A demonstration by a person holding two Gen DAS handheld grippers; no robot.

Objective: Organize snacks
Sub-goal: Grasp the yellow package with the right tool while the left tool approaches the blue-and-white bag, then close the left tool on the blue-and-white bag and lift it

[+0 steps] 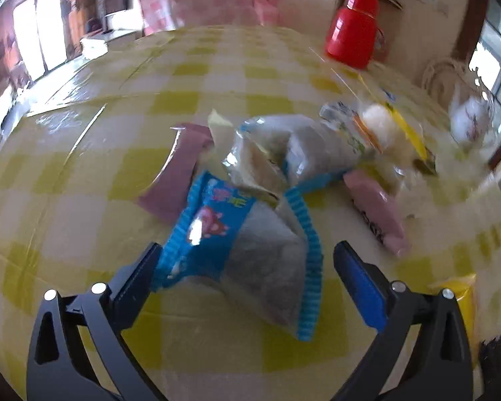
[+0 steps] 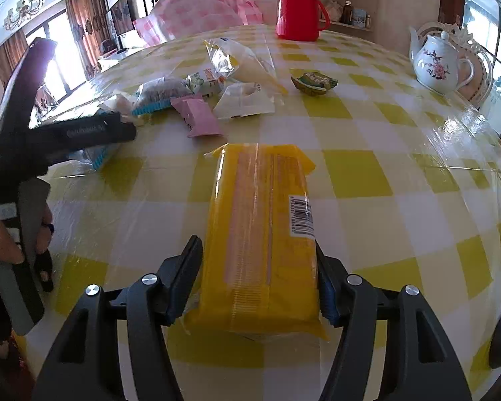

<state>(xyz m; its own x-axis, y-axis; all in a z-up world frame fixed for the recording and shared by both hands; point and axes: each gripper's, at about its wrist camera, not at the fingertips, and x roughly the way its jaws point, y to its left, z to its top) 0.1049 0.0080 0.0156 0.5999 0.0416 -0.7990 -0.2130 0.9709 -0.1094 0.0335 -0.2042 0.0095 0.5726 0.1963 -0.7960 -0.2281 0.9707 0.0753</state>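
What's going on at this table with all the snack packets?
A person is sorting snacks on a yellow checked table with a hand-held gripper in each hand. The right hand-held gripper straddles a long yellow packet lying flat; its jaws look slightly open beside it. The left hand-held gripper, open, is at a blue-edged packet in the jumbled pile. A red flask and teapot stand behind.

Black tongs [image 2: 259,282] (blue pads [image 1: 362,287], silver screws).

Around you, a table [image 2: 367,127] in glossy yellow-and-white check fills the bright room, with curtained windows [image 2: 55,43] and a chandelier [image 2: 23,6] at left, a wall shelf [image 2: 347,0] behind.
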